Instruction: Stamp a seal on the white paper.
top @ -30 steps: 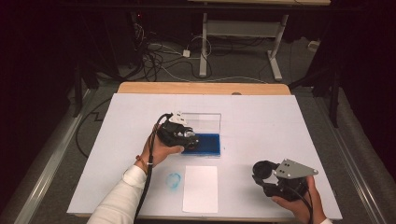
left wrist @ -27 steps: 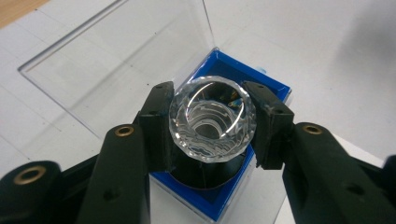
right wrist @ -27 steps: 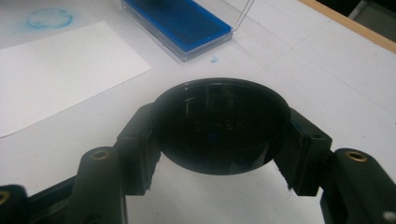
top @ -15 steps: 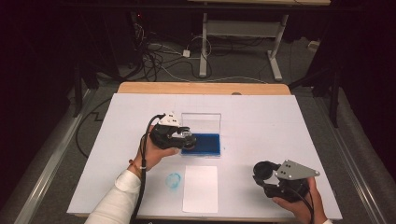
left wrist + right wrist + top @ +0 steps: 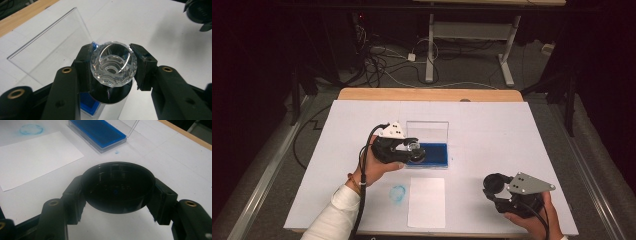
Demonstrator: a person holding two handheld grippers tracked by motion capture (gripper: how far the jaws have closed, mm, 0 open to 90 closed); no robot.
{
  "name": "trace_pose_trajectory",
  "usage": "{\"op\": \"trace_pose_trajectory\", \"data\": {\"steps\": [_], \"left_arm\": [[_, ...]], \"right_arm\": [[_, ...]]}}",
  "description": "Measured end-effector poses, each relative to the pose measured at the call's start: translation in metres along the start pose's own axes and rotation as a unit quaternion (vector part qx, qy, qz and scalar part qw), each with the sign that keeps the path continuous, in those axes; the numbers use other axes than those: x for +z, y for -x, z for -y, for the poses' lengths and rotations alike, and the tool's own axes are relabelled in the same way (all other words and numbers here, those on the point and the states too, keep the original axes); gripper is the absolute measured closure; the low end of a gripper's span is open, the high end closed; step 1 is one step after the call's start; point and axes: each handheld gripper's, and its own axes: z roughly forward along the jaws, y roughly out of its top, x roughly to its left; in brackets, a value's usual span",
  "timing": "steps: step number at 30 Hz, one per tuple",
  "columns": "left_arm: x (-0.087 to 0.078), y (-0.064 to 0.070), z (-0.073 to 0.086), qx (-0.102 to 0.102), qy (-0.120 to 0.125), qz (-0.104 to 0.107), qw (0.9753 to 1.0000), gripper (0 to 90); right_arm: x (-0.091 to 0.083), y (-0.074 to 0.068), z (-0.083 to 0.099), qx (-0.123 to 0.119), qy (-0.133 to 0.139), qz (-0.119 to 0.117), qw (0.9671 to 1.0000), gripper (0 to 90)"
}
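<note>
The clear faceted stamp [image 5: 113, 65] sits clamped between the jaws of the left gripper [image 5: 404, 150], its black base [image 5: 111, 93] pointing down over the blue ink pad [image 5: 434, 154]. In the left gripper view the stamp's underside is hidden, so whether it touches the pad cannot be told; only a corner of the blue pad [image 5: 90, 105] shows beneath the jaws, the rest cut off by them. The pad lies in a clear case whose lid [image 5: 427, 131] stands upright behind it, its edge close beside the held stamp on the far side.

The right gripper [image 5: 507, 192] is closed on a round black cap [image 5: 118, 186], held hollow side up near the front right of the tabletop [image 5: 522, 130], well apart from the pad. The cap's interior is dark and its markings are too faint to read.

A white sheet of paper [image 5: 427, 202] lies just in front of the ink pad, with a faint blue ring print [image 5: 398, 193] beside it on the left. The tabletop's right and far parts are open, and its wooden far edge [image 5: 427, 94] is bare.
</note>
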Motion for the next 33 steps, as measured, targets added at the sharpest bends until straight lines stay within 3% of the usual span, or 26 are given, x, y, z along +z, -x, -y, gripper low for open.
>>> {"op": "trace_pose_trajectory", "data": {"steps": [4,24,33], "left_arm": [[-0.006,0.008,-0.004,0.01,0.02,0.009,0.9997,54.7],[-0.019,0.056,-0.001,0.07,0.01,0.048,0.9963,54.6],[-0.014,0.067,0.012,0.082,-0.005,0.056,0.995,54.6]], "right_arm": [[0.0,0.0,0.0,0.0,0.0,0.003,1.0,38.6],[0.0,-0.002,0.0,0.002,0.002,-0.003,1.0,38.6],[0.002,-0.005,-0.001,-0.002,0.004,-0.012,0.9999,38.6]]}}
